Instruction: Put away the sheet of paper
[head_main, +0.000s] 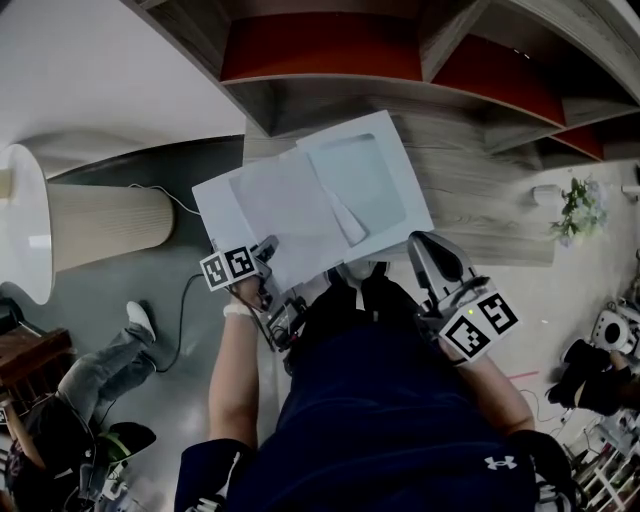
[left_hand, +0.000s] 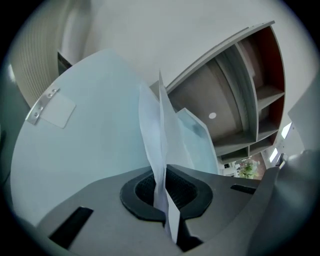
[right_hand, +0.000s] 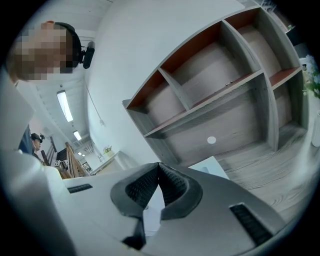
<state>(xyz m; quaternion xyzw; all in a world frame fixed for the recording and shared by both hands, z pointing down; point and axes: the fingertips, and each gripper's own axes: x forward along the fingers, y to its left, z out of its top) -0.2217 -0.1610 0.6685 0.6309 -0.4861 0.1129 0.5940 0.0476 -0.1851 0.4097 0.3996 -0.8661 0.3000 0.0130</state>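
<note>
A white sheet of paper (head_main: 280, 210) lies over a pale blue folder (head_main: 372, 180), both held up in front of a wooden shelf unit (head_main: 330, 50). My left gripper (head_main: 268, 252) is shut on the sheet's near edge. In the left gripper view the paper (left_hand: 161, 135) stands edge-on between the pads (left_hand: 145, 192), and the folder (left_hand: 85, 150) with a metal clip (left_hand: 42, 106) spreads to the left. My right gripper (head_main: 425, 245) is beside the folder's lower right corner, apart from it. Its jaws (right_hand: 159, 169) are shut with nothing between them.
The shelf unit (right_hand: 215, 100) has open grey compartments with red back panels. A pale lampshade (head_main: 70, 225) lies at the left with a cable (head_main: 185, 300) on the floor. A person (head_main: 90, 385) sits at the lower left. A small plant (head_main: 580, 208) stands at the right.
</note>
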